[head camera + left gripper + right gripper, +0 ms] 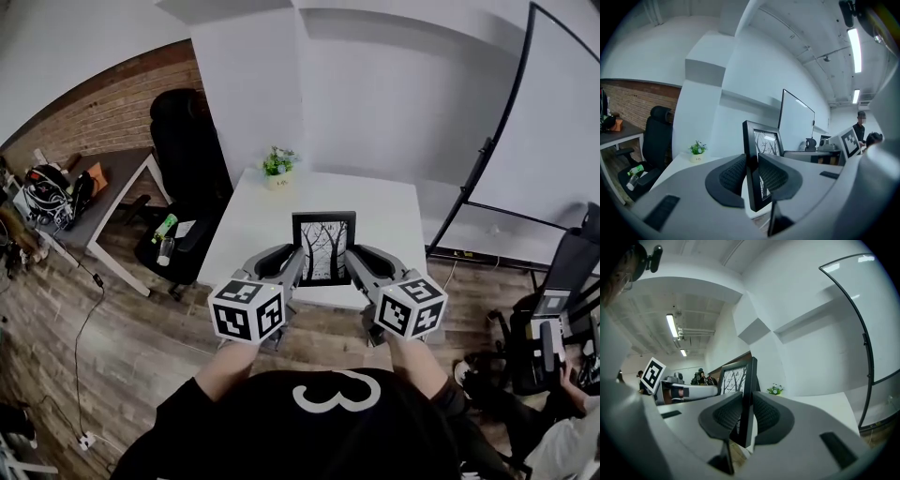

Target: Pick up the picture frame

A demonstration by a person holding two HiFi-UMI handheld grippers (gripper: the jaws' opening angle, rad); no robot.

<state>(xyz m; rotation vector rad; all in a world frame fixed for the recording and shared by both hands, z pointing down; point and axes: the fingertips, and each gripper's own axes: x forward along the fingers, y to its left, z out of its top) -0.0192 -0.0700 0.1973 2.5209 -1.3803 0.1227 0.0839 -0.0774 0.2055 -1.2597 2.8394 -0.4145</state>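
As left tool [751, 169] and right tool [746, 412] clamp the frame [323, 246], a pot [277, 182] holds greenery [278, 161].

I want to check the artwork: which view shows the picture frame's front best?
The head view: the picture frame faces it squarely, tree print visible. Both gripper views show it nearly edge-on, its lower part hidden.

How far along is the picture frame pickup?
Done: the left gripper is clamped on the picture frame's left edge and the right gripper on its right edge.
In hand: the frame is held upright between them over the white table's near edge, and its bottom looks clear of the tabletop.
Left: little, at most raising it higher.
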